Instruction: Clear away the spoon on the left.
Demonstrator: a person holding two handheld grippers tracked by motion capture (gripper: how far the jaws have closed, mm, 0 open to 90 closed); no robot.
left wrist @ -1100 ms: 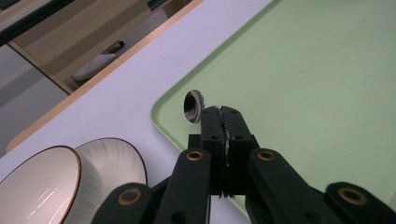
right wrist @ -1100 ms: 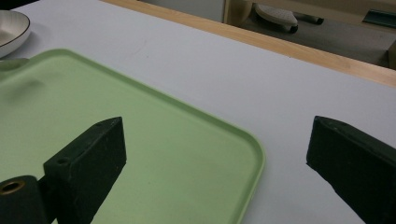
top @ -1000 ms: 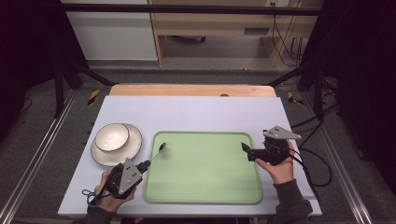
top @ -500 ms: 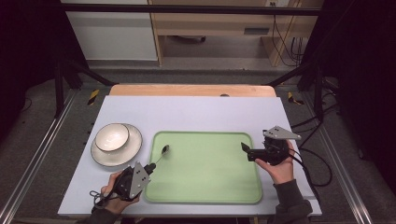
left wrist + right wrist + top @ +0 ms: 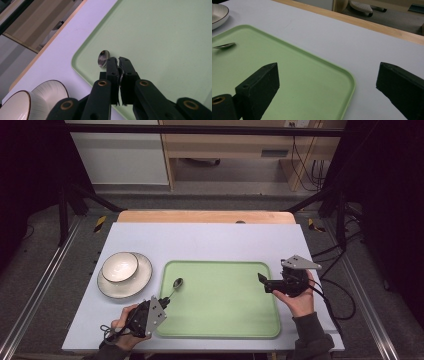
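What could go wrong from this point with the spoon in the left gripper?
1. The left gripper pinches the spoon only at its handle, so it may swivel or slip.
2. The spoon's bowl hangs over the corner of the green tray; a low sweep could catch the rim.
3. The bowl on its plate sits close by.

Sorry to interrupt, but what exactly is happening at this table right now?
A person works with two handheld grippers. The left gripper is shut on a spoon, whose bowl lies over the near-left corner of the green tray. The right gripper waits open at the tray's right edge. A bowl sits on a plate to the left.
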